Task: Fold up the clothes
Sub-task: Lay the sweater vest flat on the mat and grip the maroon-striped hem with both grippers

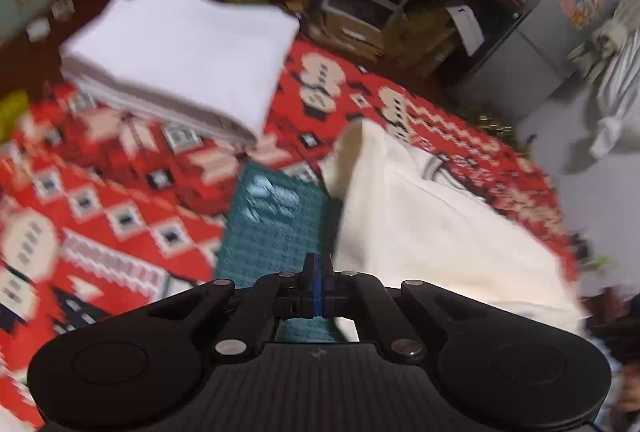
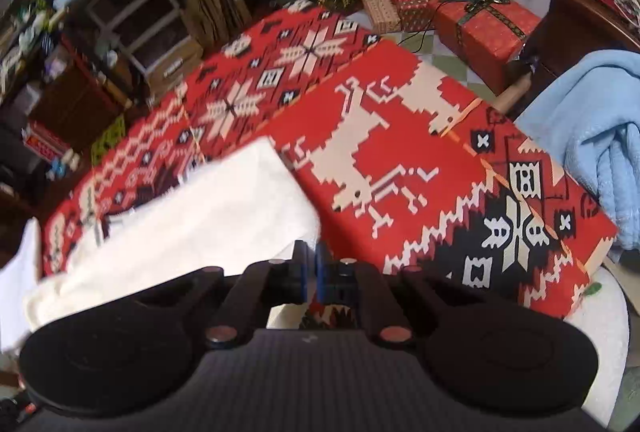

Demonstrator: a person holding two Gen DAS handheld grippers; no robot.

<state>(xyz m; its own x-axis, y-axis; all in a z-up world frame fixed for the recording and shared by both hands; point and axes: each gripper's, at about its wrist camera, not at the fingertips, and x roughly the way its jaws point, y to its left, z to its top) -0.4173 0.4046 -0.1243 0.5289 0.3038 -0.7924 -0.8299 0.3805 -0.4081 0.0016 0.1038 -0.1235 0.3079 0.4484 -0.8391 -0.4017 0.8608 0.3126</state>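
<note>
Two grippers were at work. The left gripper and right gripper each had jaws pinched on the cream cloth, lower right over the red patterned surface. Both should lift evenly, so edges match.

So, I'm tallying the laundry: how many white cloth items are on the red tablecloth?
2: a folded white stack at the far left, and a cream garment beside the left claw. More may lie out of view.
</note>
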